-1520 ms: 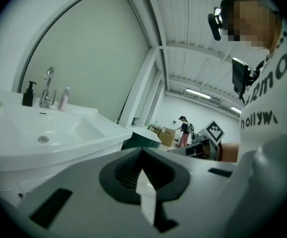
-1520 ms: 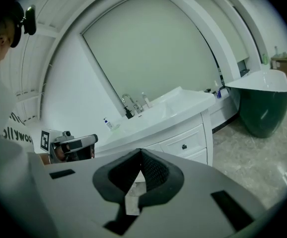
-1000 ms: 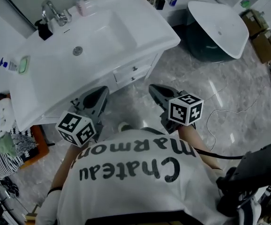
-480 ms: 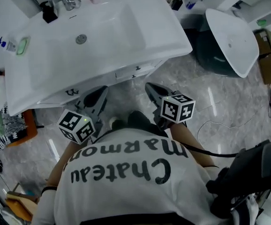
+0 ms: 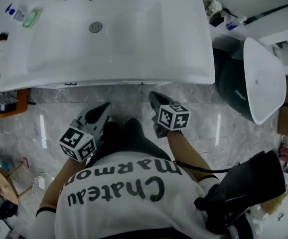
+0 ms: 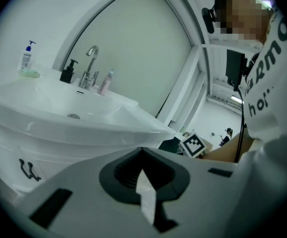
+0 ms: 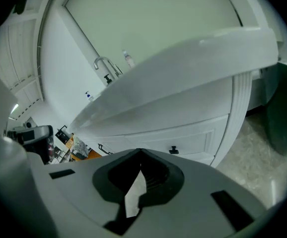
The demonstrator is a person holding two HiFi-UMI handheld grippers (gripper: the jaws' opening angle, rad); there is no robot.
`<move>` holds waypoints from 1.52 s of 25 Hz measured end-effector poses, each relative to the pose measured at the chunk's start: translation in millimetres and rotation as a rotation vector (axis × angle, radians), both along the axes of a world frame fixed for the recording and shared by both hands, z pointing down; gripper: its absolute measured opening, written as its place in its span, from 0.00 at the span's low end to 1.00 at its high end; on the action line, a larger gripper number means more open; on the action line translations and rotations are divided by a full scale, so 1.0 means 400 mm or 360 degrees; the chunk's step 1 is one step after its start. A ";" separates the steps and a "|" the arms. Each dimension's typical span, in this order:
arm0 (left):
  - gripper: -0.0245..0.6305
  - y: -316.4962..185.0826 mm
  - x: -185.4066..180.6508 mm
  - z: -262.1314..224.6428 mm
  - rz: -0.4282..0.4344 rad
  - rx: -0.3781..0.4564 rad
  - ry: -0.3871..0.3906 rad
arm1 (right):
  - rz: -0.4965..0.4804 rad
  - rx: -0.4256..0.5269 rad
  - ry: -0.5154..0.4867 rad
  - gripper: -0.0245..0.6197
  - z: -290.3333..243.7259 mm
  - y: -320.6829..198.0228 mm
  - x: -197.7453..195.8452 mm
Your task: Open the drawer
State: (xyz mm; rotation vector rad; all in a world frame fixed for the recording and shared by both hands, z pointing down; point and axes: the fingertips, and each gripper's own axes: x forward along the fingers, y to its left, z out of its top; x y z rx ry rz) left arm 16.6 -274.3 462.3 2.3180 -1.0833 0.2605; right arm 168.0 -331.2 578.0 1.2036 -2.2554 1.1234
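Observation:
The white vanity (image 5: 109, 39) carries a sink basin, and in the head view its countertop hides the cabinet front. In the right gripper view the white drawer front (image 7: 193, 133) shows under the counter, closed, with a small black knob (image 7: 173, 149). My right gripper (image 7: 141, 151) is shut and empty, pointing at that drawer from a short way off. My left gripper (image 6: 142, 150) is also shut and empty, facing the vanity's left part, where a black handle (image 6: 28, 170) shows. In the head view both grippers, left (image 5: 105, 106) and right (image 5: 153, 95), hang just in front of the counter edge.
A dark bin with a white lid (image 5: 256, 78) stands right of the vanity. A faucet (image 6: 90, 66) and several bottles sit at the back of the counter. An orange stool with clothes (image 5: 9, 101) is at the left. The floor is grey marble tile (image 5: 204, 123).
Both grippers have sunk lower in front of the vanity, the right one more. The head view has swung over the sink, so the drawer front has slipped under the counter edge.

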 end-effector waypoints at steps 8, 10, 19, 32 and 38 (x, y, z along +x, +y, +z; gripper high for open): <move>0.04 0.071 -0.032 0.063 -0.0272 -0.0130 -0.0102 | -0.0162 -0.0054 0.0309 0.05 0.232 -0.075 0.034; 0.04 0.098 -0.050 0.076 -0.0344 -0.0178 -0.0125 | -0.0153 -0.0091 0.0309 0.08 0.267 -0.086 0.028; 0.04 0.154 -0.076 0.095 -0.0573 -0.0258 -0.0110 | -0.0057 -0.0233 0.0331 0.36 0.370 -0.167 0.022; 0.04 0.226 -0.144 0.106 -0.0768 -0.0304 -0.0146 | 0.0011 -0.0234 0.0432 0.28 0.422 -0.207 -0.009; 0.04 0.223 -0.139 0.110 -0.0720 -0.0286 -0.0138 | 0.0020 -0.0216 0.0428 0.28 0.416 -0.210 -0.012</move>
